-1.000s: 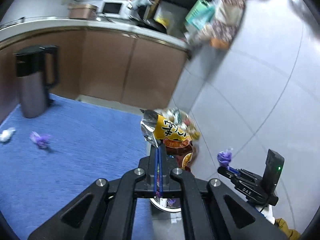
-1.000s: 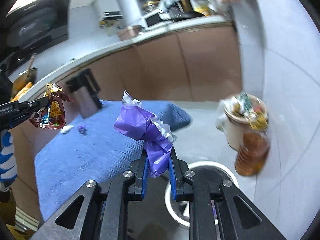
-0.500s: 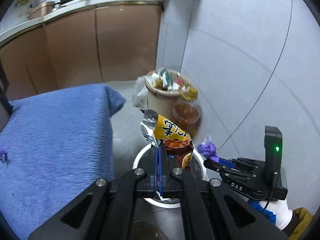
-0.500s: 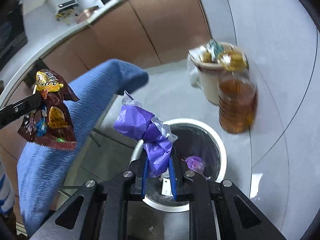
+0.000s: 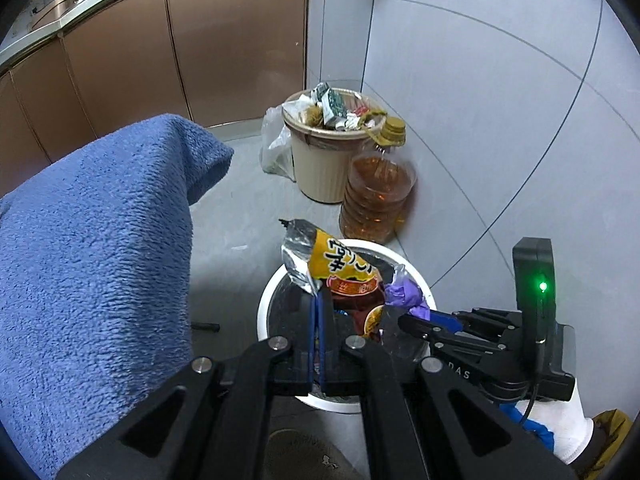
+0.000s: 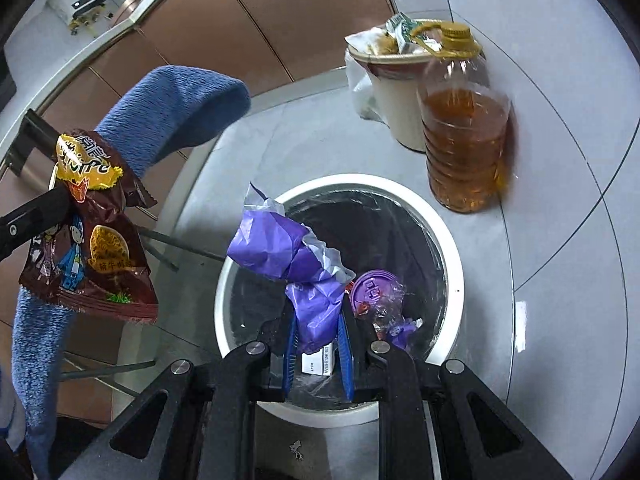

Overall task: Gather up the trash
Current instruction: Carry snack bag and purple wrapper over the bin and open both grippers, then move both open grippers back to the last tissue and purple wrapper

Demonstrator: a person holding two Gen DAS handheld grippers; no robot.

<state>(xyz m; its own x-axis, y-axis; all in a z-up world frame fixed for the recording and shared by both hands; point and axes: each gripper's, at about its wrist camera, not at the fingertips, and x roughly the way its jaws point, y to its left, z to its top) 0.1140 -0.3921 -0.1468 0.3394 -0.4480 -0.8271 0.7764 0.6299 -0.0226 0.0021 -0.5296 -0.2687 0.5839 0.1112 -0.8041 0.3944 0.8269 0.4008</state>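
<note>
Both grippers are clamped on trash, right gripper (image 6: 317,344) holding the purple wrapper (image 6: 288,258) right over the white-rimmed bin (image 6: 454,256), left gripper (image 5: 319,312)'s snack bag (image 6: 86,236) hanging just off its rim.

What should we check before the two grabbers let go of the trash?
1. Left gripper pinches the snack wrapper: ok, shut on its edge.
2. Right gripper pinches the purple plastic: ok, pads press on it.
3. Purple plastic is over the white-rimmed bin: ok.
4. Snack wrapper is over that bin: cannot tell; the left wrist view puts it above the rim, the right wrist view off to one side.
5. Bin has room: ok, only a purple lid and a few scraps lie inside.
6. Oil bottle stands apart from the bin: ok.
</note>
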